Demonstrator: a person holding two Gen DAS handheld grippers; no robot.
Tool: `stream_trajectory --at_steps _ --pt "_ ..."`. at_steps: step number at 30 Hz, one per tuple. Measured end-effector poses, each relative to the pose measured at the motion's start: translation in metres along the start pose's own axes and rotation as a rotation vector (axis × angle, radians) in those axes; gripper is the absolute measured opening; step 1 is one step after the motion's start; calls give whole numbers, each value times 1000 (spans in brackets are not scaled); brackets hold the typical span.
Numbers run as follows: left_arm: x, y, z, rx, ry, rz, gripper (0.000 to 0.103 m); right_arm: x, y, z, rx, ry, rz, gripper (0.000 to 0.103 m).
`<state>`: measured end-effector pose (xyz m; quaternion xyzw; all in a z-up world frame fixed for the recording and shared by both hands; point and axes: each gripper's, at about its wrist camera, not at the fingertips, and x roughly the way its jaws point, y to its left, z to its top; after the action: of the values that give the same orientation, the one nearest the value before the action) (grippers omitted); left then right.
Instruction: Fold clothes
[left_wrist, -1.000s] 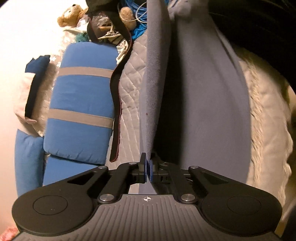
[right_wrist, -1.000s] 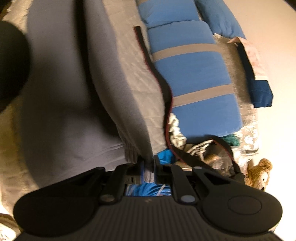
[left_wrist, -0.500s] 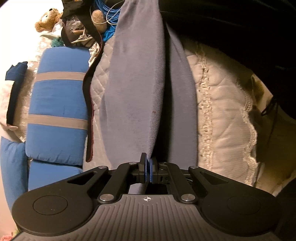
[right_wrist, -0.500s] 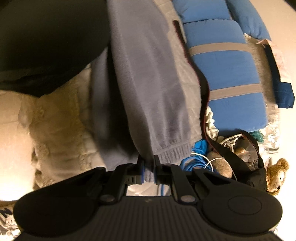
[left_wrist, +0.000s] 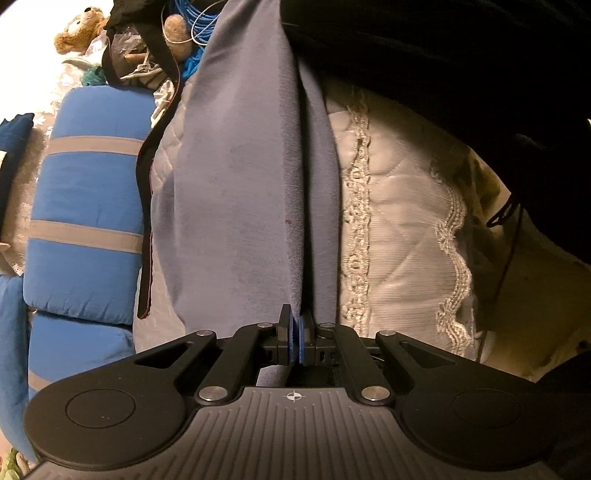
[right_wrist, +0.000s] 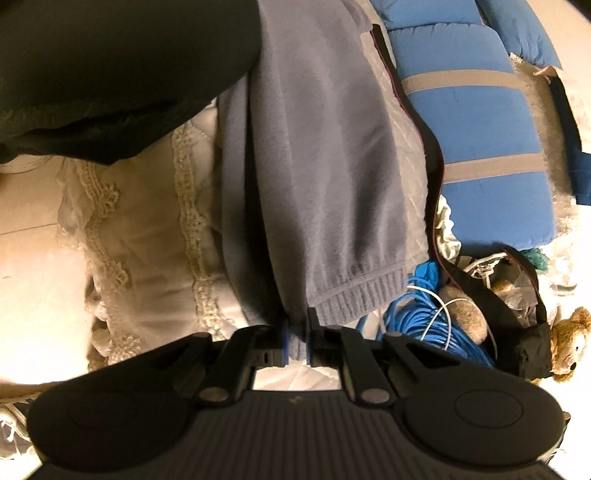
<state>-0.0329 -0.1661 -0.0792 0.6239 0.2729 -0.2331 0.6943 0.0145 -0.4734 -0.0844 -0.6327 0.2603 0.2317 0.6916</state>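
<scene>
Both hand-held grippers, left (left_wrist: 296, 334) and right (right_wrist: 296, 341), are clamped on the grey sweatpants (left_wrist: 236, 192), draped over the quilted bed (left_wrist: 399, 206); soft, limp fleece is best pinched at the ribbed cuff (right_wrist: 364, 295)

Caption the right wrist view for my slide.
Right gripper clamps grey garment's ribbed cuff above the bed.

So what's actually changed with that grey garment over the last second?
The grey garment, stretched between both grippers, has swung sideways off the quilted cover and toward the lace-trimmed bed edge, now gathered into a narrower, doubled strip. Nothing was let go: the left gripper still pinches one end, the right gripper the ribbed cuff. The blue bedroll and teddy bear stayed put.
</scene>
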Motion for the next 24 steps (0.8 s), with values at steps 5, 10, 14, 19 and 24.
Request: stream_trajectory --at_steps 5,10,14,19,24 --pt "3 0 -1 -8 -3 -5 2 9 3 3 -10 9 4 8" --pt "3 -2 -3 -10 -9 7 3 14 1 3 3 12 20 9" --pt "3 -4 -3 -16 -7 16 3 16 1 2 27 6 30 9" --pt "2 -6 -3 -9 -6 32 3 16 1 2 56 6 30 9" --pt "3 -15 -4 25 -9 68 2 13 8 3 31 19 0 12"
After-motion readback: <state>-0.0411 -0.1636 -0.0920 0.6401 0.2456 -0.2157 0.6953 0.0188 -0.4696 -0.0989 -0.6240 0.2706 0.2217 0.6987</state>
